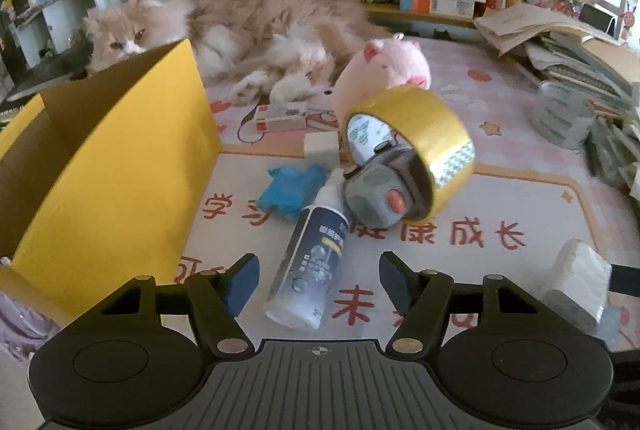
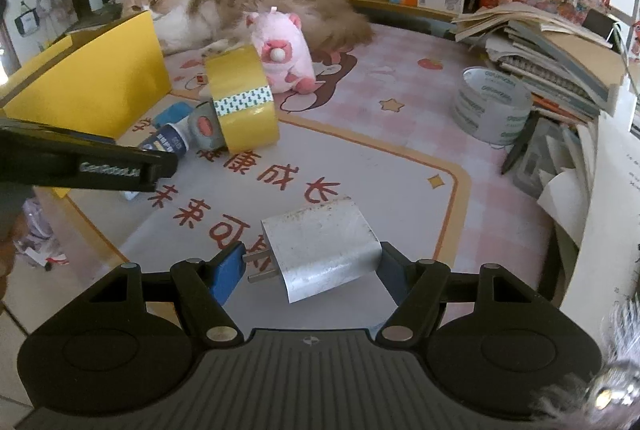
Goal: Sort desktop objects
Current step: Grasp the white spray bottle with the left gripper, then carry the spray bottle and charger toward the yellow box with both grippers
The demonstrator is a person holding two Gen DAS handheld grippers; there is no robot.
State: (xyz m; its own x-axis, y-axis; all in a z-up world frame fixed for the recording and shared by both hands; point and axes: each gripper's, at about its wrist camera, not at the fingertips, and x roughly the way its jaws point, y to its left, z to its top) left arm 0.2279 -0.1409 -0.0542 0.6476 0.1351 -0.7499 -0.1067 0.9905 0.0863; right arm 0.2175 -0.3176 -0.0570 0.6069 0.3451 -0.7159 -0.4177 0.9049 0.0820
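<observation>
At the far left a yellow box (image 1: 120,166) stands open on the desk mat (image 1: 500,198), its near wall just beside the left gripper (image 1: 316,280). That gripper's jaws are spread, and nothing is pressed by them: a white spray bottle (image 1: 310,262) lies on the mat between and just ahead of the blue pads (image 1: 242,284), apart from both. The bottle's long axis runs nearly along the line of the fingers, tilted slightly, with the cap end far and to the right and the base near. The jaws are thus set across the bottle's narrow width, which is judged to suit a pinch on its body, followed by a short carry leftward to the box. Beyond the cap, a grey toy (image 1: 380,190) is threaded through a yellow tape roll (image 1: 412,150), with a blue crumpled piece (image 1: 292,186) to their left.

Further right, a white charger plug (image 2: 324,250) is pinched between the fingers of the right gripper (image 2: 312,270), prongs toward its left pad. The left hand is the nearer one to the bottle.

In the right wrist view the left tool is seen from the side as a dark bar over the bottle, most of which is hidden there; the gap at each pad is shown only by the left wrist view. A cat (image 1: 248,26) lies behind the box.
</observation>
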